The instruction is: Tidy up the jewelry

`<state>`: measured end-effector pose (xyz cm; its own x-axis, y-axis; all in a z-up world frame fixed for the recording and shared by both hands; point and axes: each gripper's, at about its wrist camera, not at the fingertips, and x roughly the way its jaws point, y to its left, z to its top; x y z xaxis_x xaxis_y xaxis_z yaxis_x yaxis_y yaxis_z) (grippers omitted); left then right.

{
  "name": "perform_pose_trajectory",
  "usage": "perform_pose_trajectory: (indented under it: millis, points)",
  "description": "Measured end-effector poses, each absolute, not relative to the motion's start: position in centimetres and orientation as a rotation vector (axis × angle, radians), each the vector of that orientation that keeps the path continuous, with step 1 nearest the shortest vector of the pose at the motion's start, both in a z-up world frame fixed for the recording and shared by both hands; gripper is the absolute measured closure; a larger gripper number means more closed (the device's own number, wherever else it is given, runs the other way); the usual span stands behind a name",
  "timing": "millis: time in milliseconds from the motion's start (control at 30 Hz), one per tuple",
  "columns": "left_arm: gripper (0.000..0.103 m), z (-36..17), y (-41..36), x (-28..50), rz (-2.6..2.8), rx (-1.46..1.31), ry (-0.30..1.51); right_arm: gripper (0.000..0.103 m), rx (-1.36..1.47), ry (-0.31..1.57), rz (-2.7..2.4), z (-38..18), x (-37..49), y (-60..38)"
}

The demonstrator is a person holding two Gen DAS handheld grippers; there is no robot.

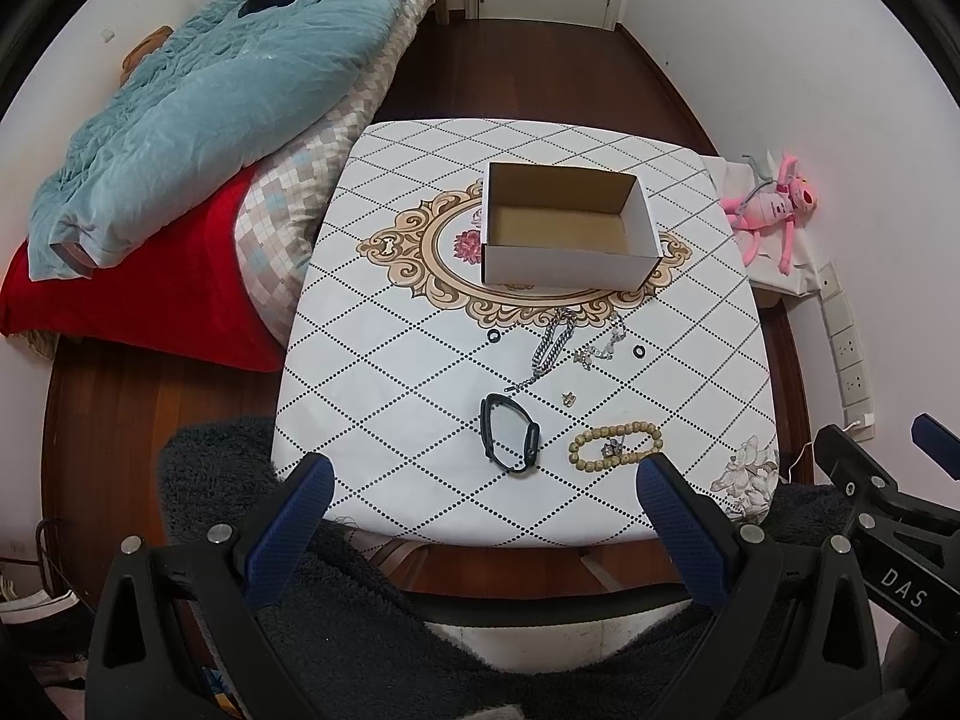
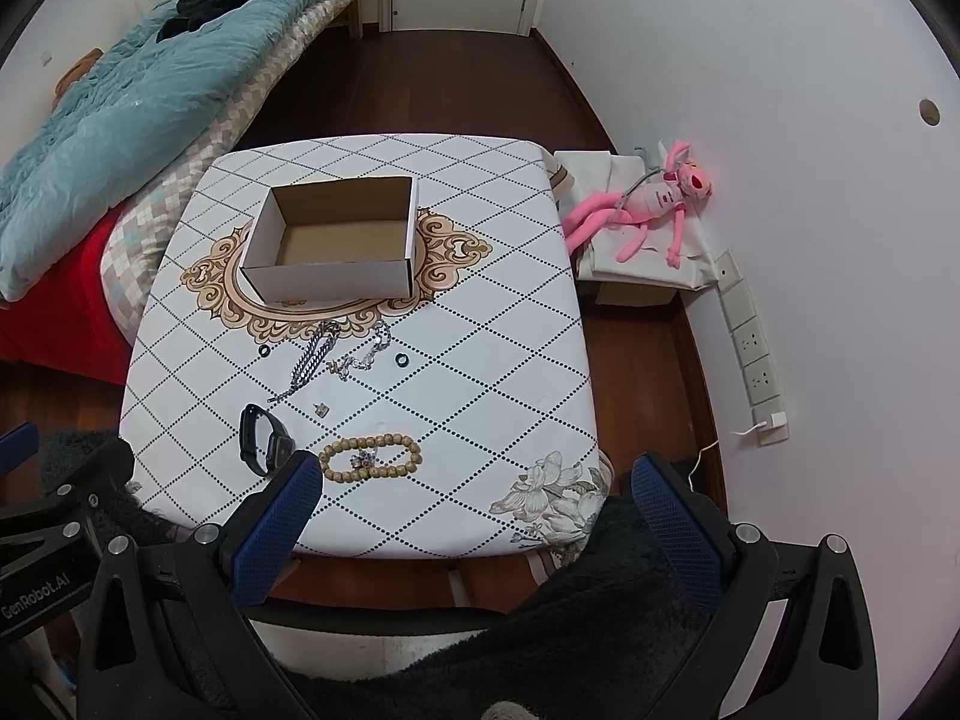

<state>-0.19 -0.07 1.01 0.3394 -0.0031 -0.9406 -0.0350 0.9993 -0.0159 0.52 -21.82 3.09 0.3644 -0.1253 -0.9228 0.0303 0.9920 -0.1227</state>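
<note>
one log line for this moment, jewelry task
stage: not started | left gripper: open, empty | right gripper: open, empty | box: empty | bead bracelet, watch, chains: on table

The table (image 1: 420, 480) is being viewed from above its near edge, looking forward and down, by both wrist cameras; the open box (image 1: 564, 228) is being shared.

Matt cardboard box (image 1: 564, 267), seemingly wooden beads (image 1: 615, 447)

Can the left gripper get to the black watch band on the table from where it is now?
Probably yes. The left gripper is open and holds nothing, and the black watch band lies flat on the table just ahead of its fingertips, with only bare cloth between them. The bead bracelet lies apart, to the side.
</note>
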Motion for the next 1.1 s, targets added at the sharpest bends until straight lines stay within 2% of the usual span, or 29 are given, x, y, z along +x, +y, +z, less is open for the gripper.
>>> perform_pose_trajectory:
  millis: [1100]
  points:
    - [0.000,1.3,-0.1,-0.3,0.015,-0.030,1.205,0.000,-0.096,1.174,-0.102,4.2,0.5,-22.3]
